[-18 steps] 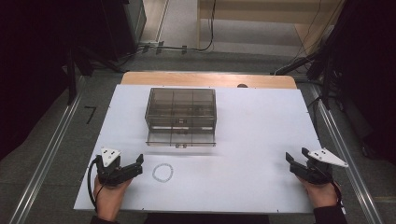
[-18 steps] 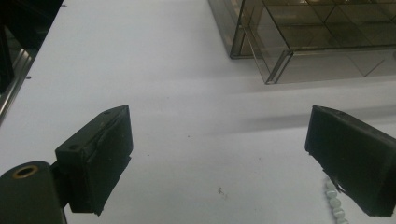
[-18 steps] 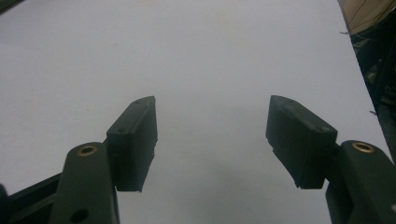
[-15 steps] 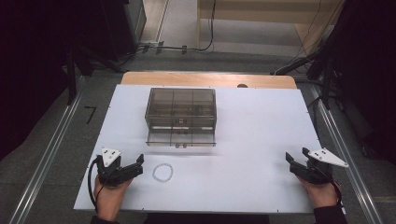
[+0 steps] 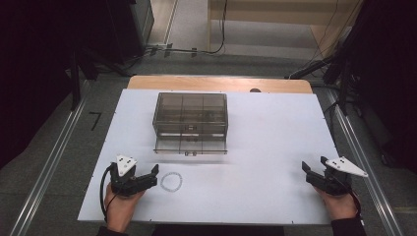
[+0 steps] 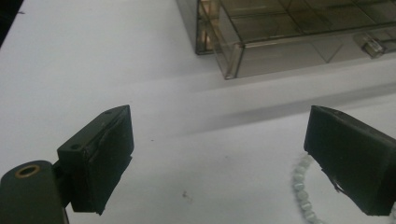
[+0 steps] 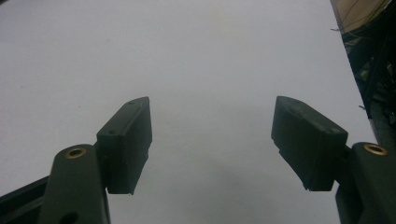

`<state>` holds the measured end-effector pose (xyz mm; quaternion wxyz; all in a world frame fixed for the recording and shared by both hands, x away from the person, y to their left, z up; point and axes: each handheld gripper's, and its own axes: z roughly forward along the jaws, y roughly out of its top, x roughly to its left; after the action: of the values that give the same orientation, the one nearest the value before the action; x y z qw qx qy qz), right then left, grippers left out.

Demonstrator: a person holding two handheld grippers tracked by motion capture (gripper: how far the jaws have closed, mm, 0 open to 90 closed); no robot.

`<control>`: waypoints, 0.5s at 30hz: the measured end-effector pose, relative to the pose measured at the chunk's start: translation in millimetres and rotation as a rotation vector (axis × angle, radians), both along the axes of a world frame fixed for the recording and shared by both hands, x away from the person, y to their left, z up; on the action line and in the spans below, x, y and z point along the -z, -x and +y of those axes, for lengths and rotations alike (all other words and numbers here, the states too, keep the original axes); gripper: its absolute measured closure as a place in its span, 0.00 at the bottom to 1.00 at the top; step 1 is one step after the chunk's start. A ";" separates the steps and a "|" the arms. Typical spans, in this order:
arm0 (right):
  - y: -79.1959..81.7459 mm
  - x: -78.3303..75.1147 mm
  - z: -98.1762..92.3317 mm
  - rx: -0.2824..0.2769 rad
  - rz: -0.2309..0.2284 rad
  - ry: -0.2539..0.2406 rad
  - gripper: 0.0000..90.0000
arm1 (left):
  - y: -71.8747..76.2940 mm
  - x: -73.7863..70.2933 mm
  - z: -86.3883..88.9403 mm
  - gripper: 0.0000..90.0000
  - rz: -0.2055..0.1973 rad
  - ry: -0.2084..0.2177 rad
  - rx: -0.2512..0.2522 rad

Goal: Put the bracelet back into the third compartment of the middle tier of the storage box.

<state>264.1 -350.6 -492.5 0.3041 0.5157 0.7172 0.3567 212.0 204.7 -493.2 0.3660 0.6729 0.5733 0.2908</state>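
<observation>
My left gripper [image 5: 147, 178] is spread, nothing between its jaws; the bead bracelet [image 5: 171, 181] lies just beside it at three o'clock, a round loop. The clear drawer box [image 5: 191, 122] sits at one o'clock. My right gripper [image 5: 314, 170], also spread and bare, is well apart.

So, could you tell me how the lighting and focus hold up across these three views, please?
High view: the white table is evenly lit, the surroundings fall to near black, and the image is slightly soft. Left gripper view: the clear box throws a soft shadow band, and the bead ring is blurred by the right jaw. Right gripper view: dim and greyish, with a faint shadow between the jaws.
</observation>
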 end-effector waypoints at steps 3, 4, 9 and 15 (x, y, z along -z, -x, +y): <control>-0.1 0.4 -0.1 0.000 0.002 0.004 0.30 | -0.2 0.4 -2.0 0.09 0.008 -0.002 0.006; 0.0 0.4 0.0 0.001 0.001 0.006 0.30 | -0.5 0.8 -3.8 0.09 0.011 -0.005 0.013; 0.2 -0.2 0.8 0.000 -0.009 0.008 0.30 | -1.3 2.2 -8.5 0.09 0.019 -0.016 0.019; 0.5 -0.1 2.7 -0.003 -0.006 0.009 0.30 | -1.4 2.5 -9.6 0.10 0.020 -0.013 0.017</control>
<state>263.6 -347.8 -492.4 0.3080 0.5120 0.7186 0.3557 213.4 195.2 -495.7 0.3582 0.6830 0.5694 0.2845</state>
